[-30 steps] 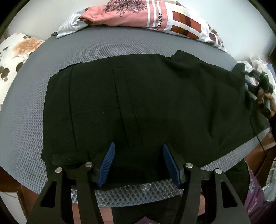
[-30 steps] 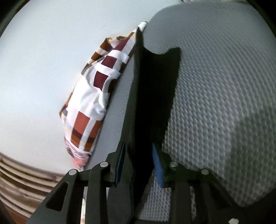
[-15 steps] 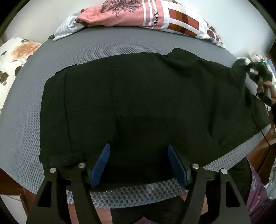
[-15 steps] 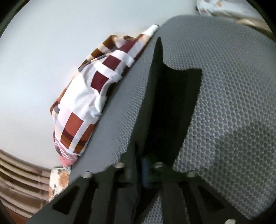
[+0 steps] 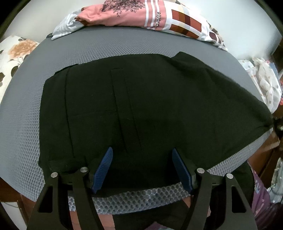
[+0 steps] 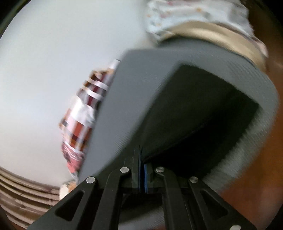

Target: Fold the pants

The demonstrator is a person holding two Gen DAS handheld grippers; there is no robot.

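The black pants (image 5: 141,109) lie spread flat across a grey mesh-covered surface (image 5: 21,127), waistband toward the left edge; seams and a pocket line show faintly; the far right end is drawn to a point, lifted off the surface.

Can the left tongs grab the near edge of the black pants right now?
Probably yes. The left tongs stand open over the pants near edge, with nothing between them and the cloth.

The pants (image 5: 141,106) lie spread on the mattress (image 5: 21,123) — pillows (image 5: 150,16) behind them.
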